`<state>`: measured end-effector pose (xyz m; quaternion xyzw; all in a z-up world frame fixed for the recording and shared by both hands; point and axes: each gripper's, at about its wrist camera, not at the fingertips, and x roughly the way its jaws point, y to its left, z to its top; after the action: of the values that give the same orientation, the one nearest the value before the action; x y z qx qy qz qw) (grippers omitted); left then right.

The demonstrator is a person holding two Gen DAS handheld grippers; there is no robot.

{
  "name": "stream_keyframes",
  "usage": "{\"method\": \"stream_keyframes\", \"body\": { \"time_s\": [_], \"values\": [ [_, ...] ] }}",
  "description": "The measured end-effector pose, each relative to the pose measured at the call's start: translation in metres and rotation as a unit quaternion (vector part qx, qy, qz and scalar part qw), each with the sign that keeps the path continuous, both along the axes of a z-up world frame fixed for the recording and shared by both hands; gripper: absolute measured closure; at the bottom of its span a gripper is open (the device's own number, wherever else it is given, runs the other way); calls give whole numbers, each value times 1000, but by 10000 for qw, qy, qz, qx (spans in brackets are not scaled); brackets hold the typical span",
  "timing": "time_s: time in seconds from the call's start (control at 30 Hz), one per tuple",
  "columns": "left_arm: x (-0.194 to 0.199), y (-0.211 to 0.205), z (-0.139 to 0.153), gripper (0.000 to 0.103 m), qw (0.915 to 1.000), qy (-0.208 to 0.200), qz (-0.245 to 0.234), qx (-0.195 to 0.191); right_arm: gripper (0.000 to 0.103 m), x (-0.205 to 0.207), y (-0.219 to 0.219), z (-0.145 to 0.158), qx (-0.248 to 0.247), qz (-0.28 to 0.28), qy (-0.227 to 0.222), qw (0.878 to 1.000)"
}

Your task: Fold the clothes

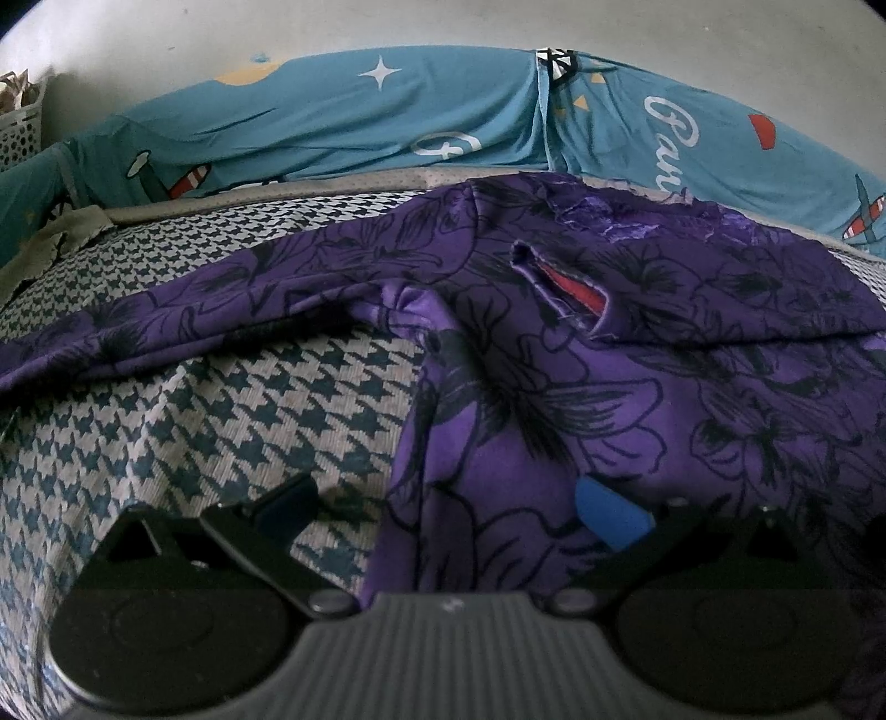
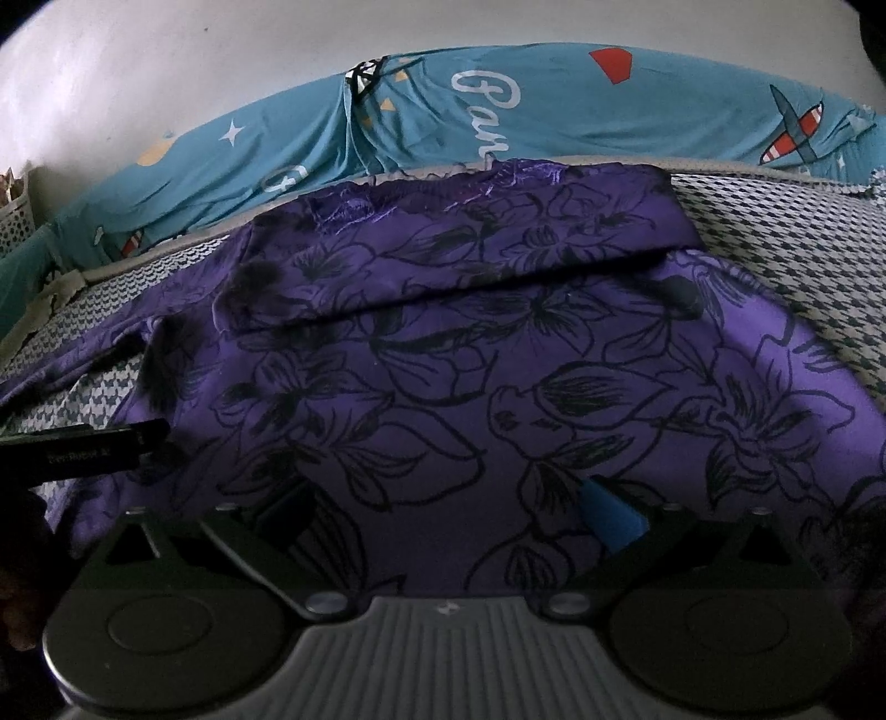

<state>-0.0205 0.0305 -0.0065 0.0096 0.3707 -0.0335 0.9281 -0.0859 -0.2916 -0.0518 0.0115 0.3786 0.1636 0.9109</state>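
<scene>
Lying across a houndstooth bed cover (image 1: 232, 421) is the purple floral garment (image 1: 637, 387), w/ black flower outlines printed all over it. In the left wrist view, a slit (image 1: 559, 288) is being shown in the far part of the cloth, w/ red visible inside. A sleeve-like strip (image 1: 183, 327) is being stretched out to the left over the cover. Across the far side, one layer is being seen folded over the rest, its edge running left to right in the right wrist view (image 2: 454, 288). Lace-like purple trim (image 2: 498, 183) is being seen at the far edge.

The left gripper (image 1: 448, 504) is being held w/ jaws wide apart, nothing between them; the left finger is over the bare cover, the blue-padded right finger (image 1: 609, 515) over the garment's near left edge. Contact w/ the cloth cannot be told.

The right gripper (image 2: 448, 504) is likewise being held spread open, both fingers over the purple cloth, approx. mid-garment on the near side. The other gripper's dark body is being seen at the left edge of that view.

Beyond the cover, a teal sheet (image 1: 387, 116) w/ stars, planes and white lettering is being draped along a pale wall (image 1: 443, 27). A white perforated basket (image 1: 19, 127) is being seen far left.
</scene>
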Motion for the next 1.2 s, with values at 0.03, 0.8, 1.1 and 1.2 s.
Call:
{"method": "stream_keyframes", "body": {
  "time_s": [0.03,0.8,1.1,1.2],
  "values": [
    [0,0,0,0,10000,2,-6,-4,0,0,0,0,-8,0,-1,10000],
    [0,0,0,0,10000,-2,3,7,0,0,1,-1,-18,-19,-4,10000],
    [0,0,0,0,10000,-3,9,12,0,1,-1,0,58,-58,36,10000],
    [0,0,0,0,10000,-3,22,16,0,1,-1,0,92,-73,44,9999]
  ]
}}
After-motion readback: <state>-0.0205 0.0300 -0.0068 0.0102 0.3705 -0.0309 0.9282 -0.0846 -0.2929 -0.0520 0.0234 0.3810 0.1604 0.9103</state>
